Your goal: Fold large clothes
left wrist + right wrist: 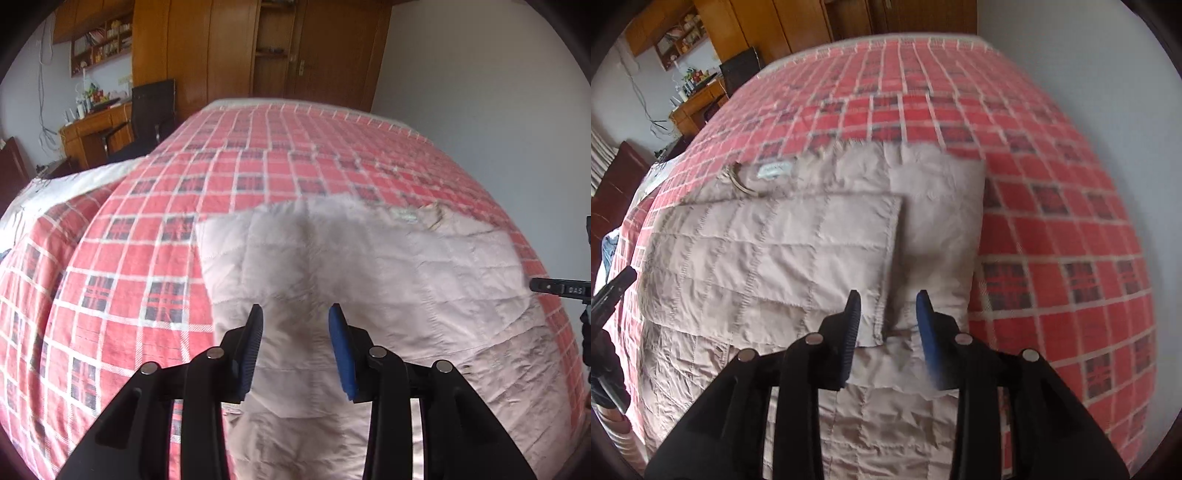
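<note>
Plaid bed (1052,221): quilted jacket (757,251) beneath right claw (888,306)

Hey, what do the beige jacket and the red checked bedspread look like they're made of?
The jacket looks like thin, matte synthetic shell, probably nylon or polyester, lightly padded: stitched square quilting and fine crinkles show. The bedspread looks like woven cotton or a blend: flat, dull plaid with no sheen. Neither can be confirmed by sight alone.
</note>
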A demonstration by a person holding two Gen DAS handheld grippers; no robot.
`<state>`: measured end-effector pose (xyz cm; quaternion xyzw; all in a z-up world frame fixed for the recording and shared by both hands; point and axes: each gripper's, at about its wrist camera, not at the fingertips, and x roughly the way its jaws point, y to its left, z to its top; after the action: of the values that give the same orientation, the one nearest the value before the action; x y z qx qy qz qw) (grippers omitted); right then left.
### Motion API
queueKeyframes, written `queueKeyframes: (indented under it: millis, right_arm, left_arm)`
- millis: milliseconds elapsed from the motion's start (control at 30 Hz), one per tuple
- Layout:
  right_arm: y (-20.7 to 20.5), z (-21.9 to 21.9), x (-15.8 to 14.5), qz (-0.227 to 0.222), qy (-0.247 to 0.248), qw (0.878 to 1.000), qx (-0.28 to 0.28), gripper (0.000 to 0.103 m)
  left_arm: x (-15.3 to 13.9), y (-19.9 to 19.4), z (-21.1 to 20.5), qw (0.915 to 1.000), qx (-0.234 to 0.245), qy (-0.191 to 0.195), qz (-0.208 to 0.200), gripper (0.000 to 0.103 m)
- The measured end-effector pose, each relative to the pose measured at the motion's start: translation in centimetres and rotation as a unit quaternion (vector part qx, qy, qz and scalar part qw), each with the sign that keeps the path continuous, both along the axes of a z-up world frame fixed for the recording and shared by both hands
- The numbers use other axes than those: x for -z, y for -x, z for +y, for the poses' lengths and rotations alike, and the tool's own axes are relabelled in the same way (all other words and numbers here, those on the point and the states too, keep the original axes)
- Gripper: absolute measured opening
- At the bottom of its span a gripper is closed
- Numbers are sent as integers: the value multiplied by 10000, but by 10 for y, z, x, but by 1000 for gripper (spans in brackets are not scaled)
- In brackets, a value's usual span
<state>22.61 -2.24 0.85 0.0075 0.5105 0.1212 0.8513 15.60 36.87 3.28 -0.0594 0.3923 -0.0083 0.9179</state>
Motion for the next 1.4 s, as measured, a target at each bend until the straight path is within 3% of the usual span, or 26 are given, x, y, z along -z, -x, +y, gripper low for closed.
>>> queueKeyframes:
  millis: [133,267,433,667,867,1033,1133,1233,1400]
  right_arm:
    - [13,36,-1,213,-330,9972,-638,32]
    - [17,68,18,542,-384,9923,-1049,30]
    - [7,77,50,854,-112,9912,-1007,29]
    - [8,81,64,734,-43,9928,-948,29]
    - [5,80,58,819,-169,9935,-768,27]
    - [-1,60,16,471,-611,9953,-578,32]
    - [-23,57,7,392,-568,9968,-400,34]
    - [-48,58,14,375,-391,9981,-302,34]
    - [-70,49,51,836,-494,9950,-212,32]
  left_arm:
    - [-10,-3,-30,9994,317,109,4,37]
    - [11,-14,-59,9979,541,-82,346,37]
    - [47,-22,-62,9954,504,-218,782,37]
    - [59,-22,-74,9940,480,-604,769,37]
    - [56,-26,-71,9952,290,-417,830,37]
    - [29,-27,-66,9977,216,-243,592,37]
    - [15,-41,-63,9986,177,-244,435,37]
    - [18,-65,-57,9982,39,-303,516,37]
    - [44,-90,-44,9956,41,-70,931,37]
